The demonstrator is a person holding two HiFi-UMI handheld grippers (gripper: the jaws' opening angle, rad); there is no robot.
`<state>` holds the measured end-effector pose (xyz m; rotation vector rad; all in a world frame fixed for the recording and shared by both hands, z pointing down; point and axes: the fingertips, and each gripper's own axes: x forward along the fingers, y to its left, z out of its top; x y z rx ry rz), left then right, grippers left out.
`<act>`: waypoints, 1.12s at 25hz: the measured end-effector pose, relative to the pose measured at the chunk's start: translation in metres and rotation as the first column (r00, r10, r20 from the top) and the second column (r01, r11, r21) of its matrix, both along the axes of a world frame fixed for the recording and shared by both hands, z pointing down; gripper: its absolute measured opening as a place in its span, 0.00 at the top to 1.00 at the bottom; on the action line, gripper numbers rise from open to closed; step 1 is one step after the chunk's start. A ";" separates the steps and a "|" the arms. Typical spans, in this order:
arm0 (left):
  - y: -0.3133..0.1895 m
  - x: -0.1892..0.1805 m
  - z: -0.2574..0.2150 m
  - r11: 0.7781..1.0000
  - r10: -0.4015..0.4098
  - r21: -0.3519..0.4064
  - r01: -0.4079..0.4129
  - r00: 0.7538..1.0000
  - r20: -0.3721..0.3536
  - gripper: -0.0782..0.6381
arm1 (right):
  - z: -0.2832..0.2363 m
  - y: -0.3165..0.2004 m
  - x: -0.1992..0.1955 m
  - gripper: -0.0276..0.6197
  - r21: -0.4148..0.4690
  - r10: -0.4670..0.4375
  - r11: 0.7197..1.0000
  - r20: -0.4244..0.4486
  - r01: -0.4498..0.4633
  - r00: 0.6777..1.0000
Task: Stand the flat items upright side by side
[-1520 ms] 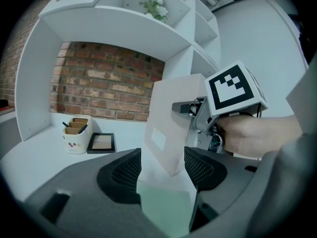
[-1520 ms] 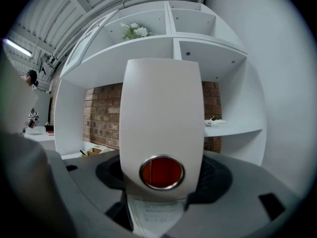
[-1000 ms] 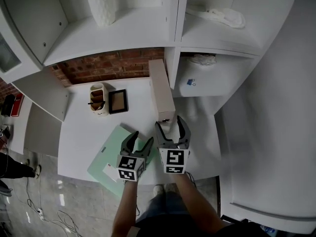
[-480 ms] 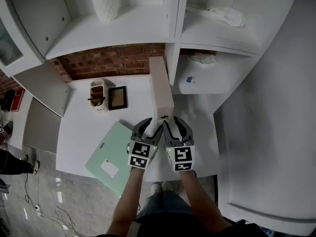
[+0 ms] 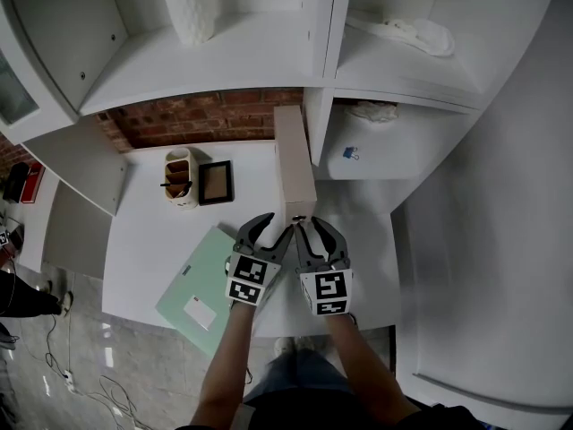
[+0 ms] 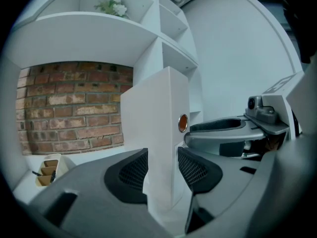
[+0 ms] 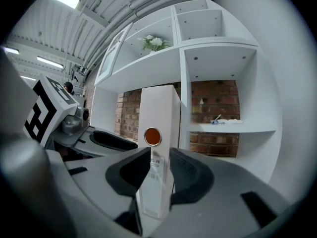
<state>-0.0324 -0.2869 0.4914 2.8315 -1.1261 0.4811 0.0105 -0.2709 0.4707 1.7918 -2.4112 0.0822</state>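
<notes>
A tall white file box (image 5: 295, 161) stands upright on the white desk (image 5: 152, 231), its spine with an orange ring (image 7: 152, 136) facing me. A pale green folder (image 5: 199, 287) lies flat at the desk's front left. My left gripper (image 5: 271, 232) is at the box's near left corner (image 6: 163, 148), and its jaws have just been closing, with the pads (image 6: 132, 169) against the box. From the right, my right gripper (image 5: 313, 233) meets the same end. Its jaws have also been closing, and now they pinch the spine (image 7: 159, 172).
A cream pen holder (image 5: 178, 177) and a small dark picture frame (image 5: 215, 183) sit at the back left, before the brick wall (image 5: 197, 117). White shelving (image 5: 322, 79) rises behind and to the right. A white vase (image 5: 190, 3) stands on the upper shelf.
My left gripper has moved right, off the green folder, up to the box's near end. Both grippers' jaws, wide a second ago, have narrowed around the box.
</notes>
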 end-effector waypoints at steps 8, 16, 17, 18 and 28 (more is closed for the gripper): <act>-0.025 0.001 0.000 1.000 0.030 0.000 -0.030 1.000 0.009 0.63 | 0.002 -0.021 0.000 0.77 -0.004 0.035 0.999 -0.004 -0.035 0.999; -0.051 0.003 0.000 1.000 0.026 0.000 -0.026 0.999 0.031 0.64 | 0.004 -0.041 -0.007 0.85 -0.017 0.055 0.998 -0.018 -0.056 0.998; -0.054 0.004 0.000 1.000 0.024 -0.003 -0.024 0.999 0.028 0.64 | 0.004 -0.042 -0.008 0.85 -0.019 0.056 0.998 -0.014 -0.057 0.998; -0.057 0.004 0.000 1.000 0.020 -0.007 -0.020 1.000 0.022 0.64 | 0.005 -0.044 -0.008 0.85 -0.023 0.058 0.998 -0.010 -0.058 0.998; -0.070 0.005 0.000 1.000 0.009 -0.018 -0.009 1.000 0.015 0.64 | 0.006 -0.048 -0.003 0.85 -0.038 0.055 0.998 -0.010 -0.055 0.998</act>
